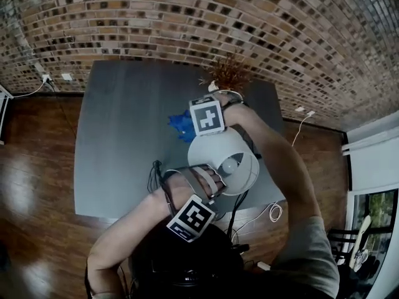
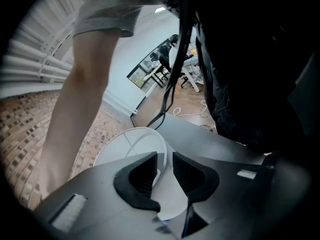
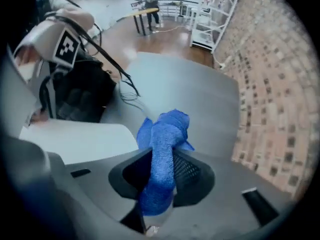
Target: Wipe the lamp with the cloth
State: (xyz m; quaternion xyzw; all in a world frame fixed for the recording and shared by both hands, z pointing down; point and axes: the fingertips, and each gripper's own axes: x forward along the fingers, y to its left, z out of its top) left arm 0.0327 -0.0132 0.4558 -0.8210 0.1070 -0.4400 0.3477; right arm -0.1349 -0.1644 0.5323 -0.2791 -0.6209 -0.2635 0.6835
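Observation:
A white lampshade (image 1: 232, 143) with its bulb (image 1: 230, 165) showing stands near the front edge of the grey table (image 1: 118, 136). My left gripper (image 1: 209, 182) is at the shade's near rim. In the left gripper view the thin rim (image 2: 150, 134) runs between the jaws of that gripper (image 2: 164, 160), lying against one pad with a gap to the other. My right gripper (image 1: 202, 120) points down just behind the shade and is shut on a bunched blue cloth (image 3: 167, 134). The cloth (image 1: 182, 124) hangs over the table beside the shade (image 3: 75, 139).
A brown dried plant (image 1: 232, 72) stands at the table's far edge by the brick wall (image 1: 249, 23). Black cables (image 1: 154, 173) lie on the table near my left hand. A white cord (image 1: 271, 212) lies on the wooden floor.

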